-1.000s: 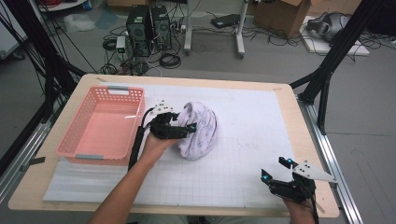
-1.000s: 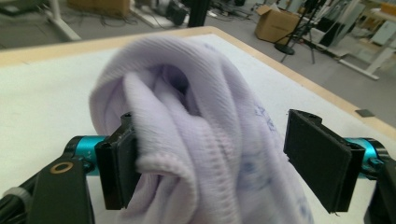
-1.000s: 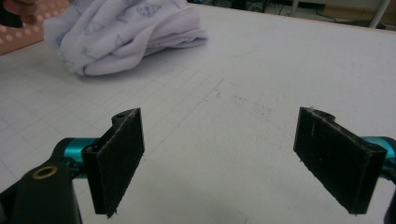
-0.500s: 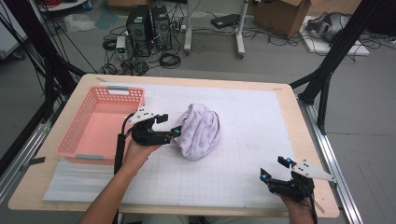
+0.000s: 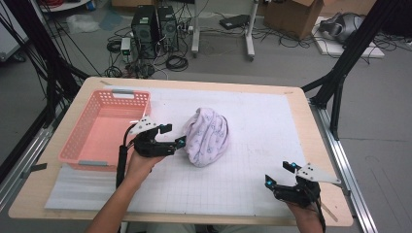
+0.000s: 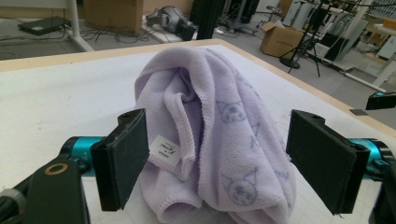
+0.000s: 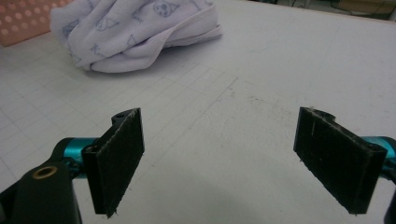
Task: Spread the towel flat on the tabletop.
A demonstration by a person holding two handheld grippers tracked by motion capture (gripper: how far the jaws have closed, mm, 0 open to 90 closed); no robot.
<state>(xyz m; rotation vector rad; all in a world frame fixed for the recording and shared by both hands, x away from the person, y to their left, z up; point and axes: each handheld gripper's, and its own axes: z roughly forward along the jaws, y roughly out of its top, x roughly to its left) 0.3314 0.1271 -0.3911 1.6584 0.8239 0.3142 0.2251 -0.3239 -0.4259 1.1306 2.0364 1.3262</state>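
The lilac towel (image 5: 208,136) lies bunched near the worktop's (image 5: 272,116) middle, beside the pink basket (image 5: 104,128). The left claw (image 5: 175,136) gapes wide just beside it, jaws apart from the cloth. The right claw (image 5: 278,174), also wide, hovers near the front right corner.

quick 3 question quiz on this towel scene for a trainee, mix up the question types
1. True or false: the left gripper is shut on the lilac towel.
2. Which side of the towel is the pink basket on in the high view? A left, B right, C behind.
3. Fill in: the right gripper has its jaws ___.

Key: 1 false, the jaws stand open with the towel ahead of them; 2 A; 3 open.
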